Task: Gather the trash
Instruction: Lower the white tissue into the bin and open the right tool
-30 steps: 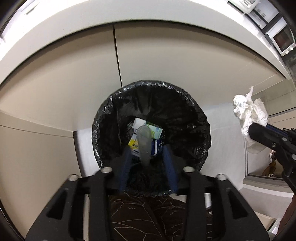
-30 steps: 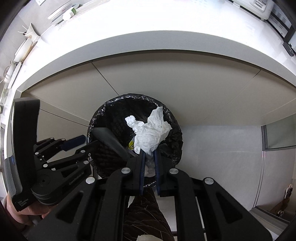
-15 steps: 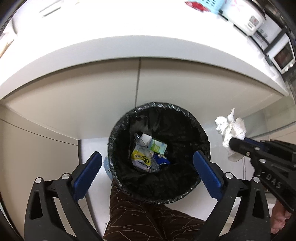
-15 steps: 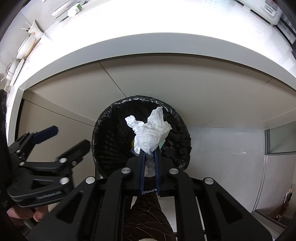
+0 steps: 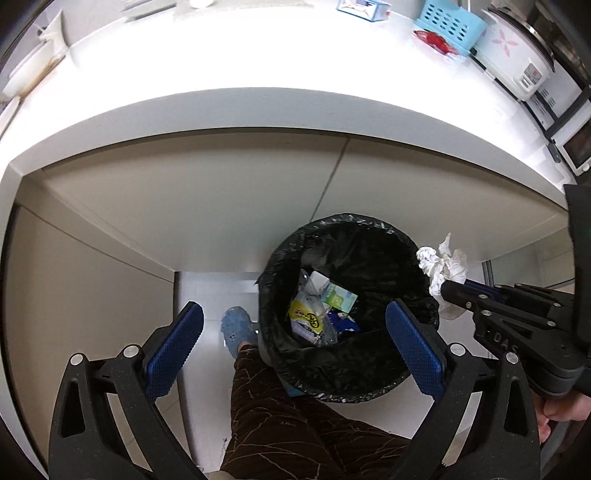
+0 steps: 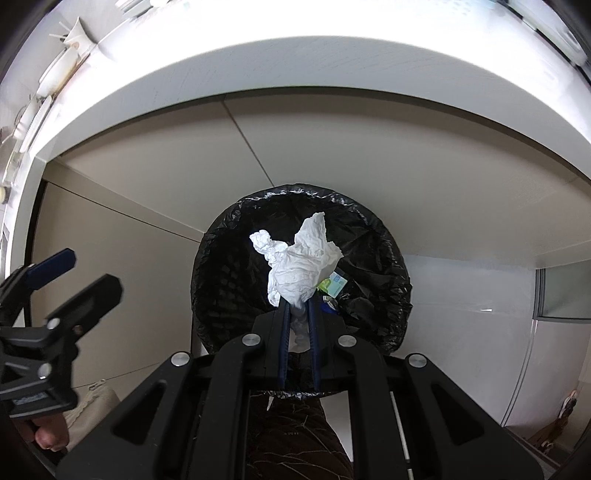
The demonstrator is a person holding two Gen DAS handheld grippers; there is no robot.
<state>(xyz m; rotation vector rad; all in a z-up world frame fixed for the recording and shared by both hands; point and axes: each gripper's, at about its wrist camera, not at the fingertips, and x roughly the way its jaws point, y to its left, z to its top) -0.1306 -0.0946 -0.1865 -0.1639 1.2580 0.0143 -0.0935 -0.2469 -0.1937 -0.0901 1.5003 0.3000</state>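
Observation:
A round bin with a black liner (image 5: 369,229) (image 6: 218,266) stands on the floor below a white counter. It holds wrappers and a clear plastic piece (image 5: 314,314). My left gripper (image 5: 295,347) is open and empty above the bin's near left side. My right gripper (image 6: 298,306) is shut on a crumpled white tissue (image 6: 299,264) and holds it above the bin's mouth. In the left wrist view the tissue (image 5: 443,264) hangs at the bin's right rim.
The white counter (image 5: 229,70) runs above, with a blue basket (image 5: 448,24) and a rice cooker (image 5: 517,61) at its back right. Beige cabinet fronts (image 5: 221,206) stand behind the bin. A person's leg (image 5: 288,413) and blue slipper (image 5: 236,326) are beside the bin.
My left gripper opened and dropped the clear plastic piece into the bin, then rose and drew back to the left. My right gripper kept the tissue over the bin.

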